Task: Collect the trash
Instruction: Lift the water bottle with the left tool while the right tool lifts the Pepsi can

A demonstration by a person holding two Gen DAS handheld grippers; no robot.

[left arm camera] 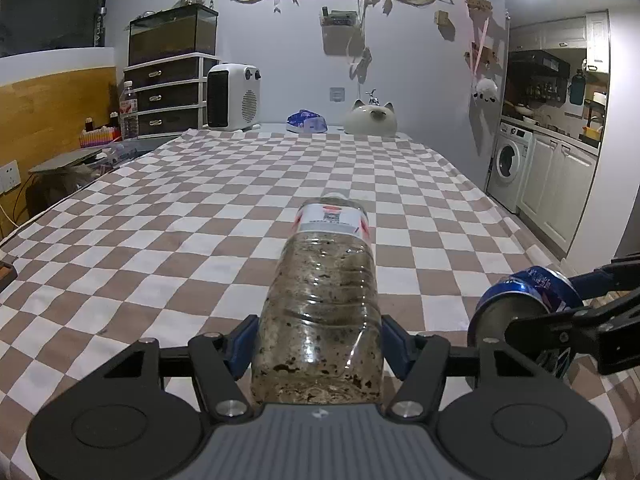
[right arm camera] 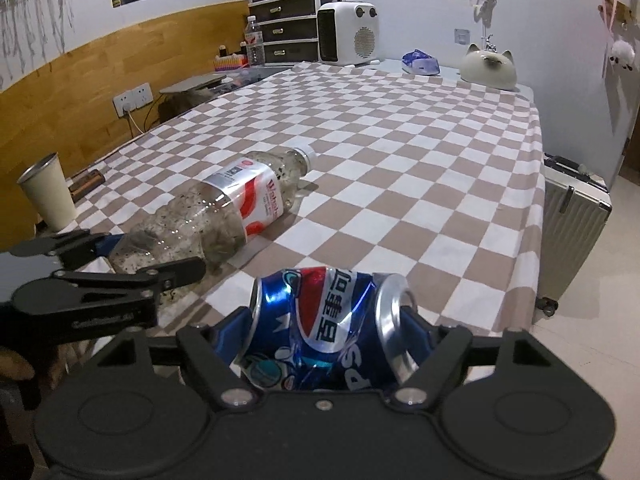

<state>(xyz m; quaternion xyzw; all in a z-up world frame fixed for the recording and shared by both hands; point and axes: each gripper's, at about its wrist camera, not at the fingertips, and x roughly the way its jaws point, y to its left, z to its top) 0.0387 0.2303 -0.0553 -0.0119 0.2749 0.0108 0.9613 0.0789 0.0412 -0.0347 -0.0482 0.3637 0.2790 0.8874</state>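
Note:
My left gripper (left arm camera: 318, 344) is shut on a dirty clear plastic bottle (left arm camera: 324, 296) with a red and white label, held by its base end, cap pointing away over the checkered tablecloth (left arm camera: 200, 200). The bottle also shows in the right wrist view (right arm camera: 224, 208), with the left gripper (right arm camera: 132, 260) around its bottom. My right gripper (right arm camera: 324, 336) is shut on a crushed blue Pepsi can (right arm camera: 324, 328), held sideways near the table's front edge. The can (left arm camera: 524, 300) and the right gripper (left arm camera: 560, 312) show at the right of the left wrist view.
A paper cup (right arm camera: 48, 192) stands at the left table edge. A white heater (right arm camera: 348, 34), a blue bag (right arm camera: 420, 62) and a cat-shaped ornament (right arm camera: 488, 66) sit at the far end. A drawer unit (right arm camera: 292, 28) and an upright bottle (right arm camera: 254, 42) stand far left. A suitcase (right arm camera: 572, 216) stands on the floor right.

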